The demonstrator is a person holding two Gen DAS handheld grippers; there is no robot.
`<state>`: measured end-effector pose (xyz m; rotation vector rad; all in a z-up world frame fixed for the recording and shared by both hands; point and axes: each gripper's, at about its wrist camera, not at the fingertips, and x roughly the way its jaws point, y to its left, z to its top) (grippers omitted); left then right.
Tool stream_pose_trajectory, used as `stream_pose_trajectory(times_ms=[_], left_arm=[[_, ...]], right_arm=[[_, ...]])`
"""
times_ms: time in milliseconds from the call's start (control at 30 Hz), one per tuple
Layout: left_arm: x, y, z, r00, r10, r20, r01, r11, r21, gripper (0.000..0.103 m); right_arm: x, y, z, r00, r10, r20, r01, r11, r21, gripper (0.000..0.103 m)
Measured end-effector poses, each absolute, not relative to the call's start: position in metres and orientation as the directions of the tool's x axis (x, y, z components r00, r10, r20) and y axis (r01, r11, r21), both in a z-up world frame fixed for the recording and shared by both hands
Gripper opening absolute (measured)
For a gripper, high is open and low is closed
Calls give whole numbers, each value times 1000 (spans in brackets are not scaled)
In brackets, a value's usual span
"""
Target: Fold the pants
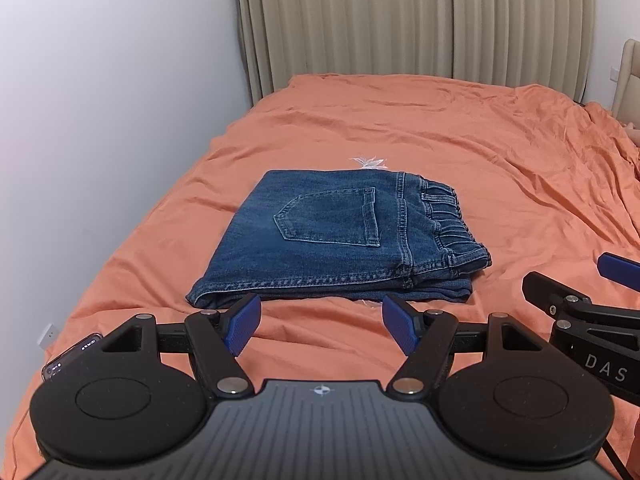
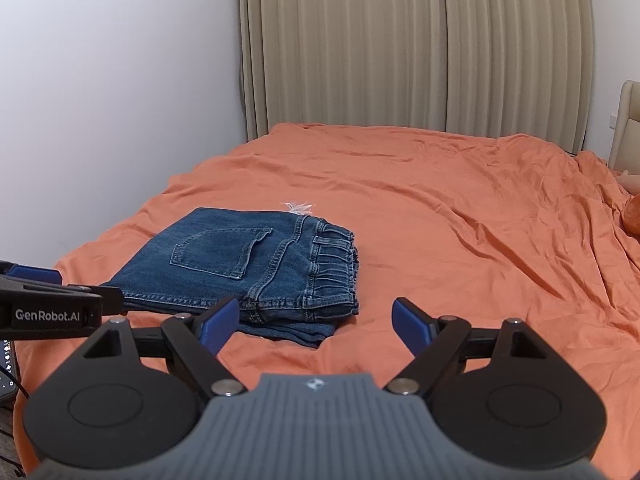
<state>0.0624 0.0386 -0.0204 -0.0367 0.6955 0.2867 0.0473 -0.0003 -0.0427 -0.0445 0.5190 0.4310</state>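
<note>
Blue denim pants (image 1: 336, 240) lie folded in a flat stack on the orange bed sheet (image 1: 500, 184), back pocket up, elastic waistband to the right. My left gripper (image 1: 320, 324) is open and empty, just in front of the stack's near edge. My right gripper (image 2: 316, 326) is open and empty, in front of the stack's (image 2: 248, 268) right near corner. The right gripper's fingers (image 1: 618, 266) show at the right edge of the left wrist view. The left gripper's fingers (image 2: 36, 274) show at the left edge of the right wrist view.
The bed meets a white wall (image 1: 100, 120) on the left and beige curtains (image 1: 400, 20) at the back. A phone (image 1: 72, 358) lies at the bed's near left edge. A beige headboard (image 2: 626, 128) stands at the far right. Wrinkled sheet stretches right of the pants.
</note>
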Motion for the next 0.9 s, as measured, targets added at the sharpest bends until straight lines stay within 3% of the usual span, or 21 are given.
stream_pose_trajectory(times_ms=[900], left_arm=[[59,40,-19,731,237,-640,-274,961,43,81]], right_arm=[[44,2,-41,783,389,-486,-419,906,51,80]])
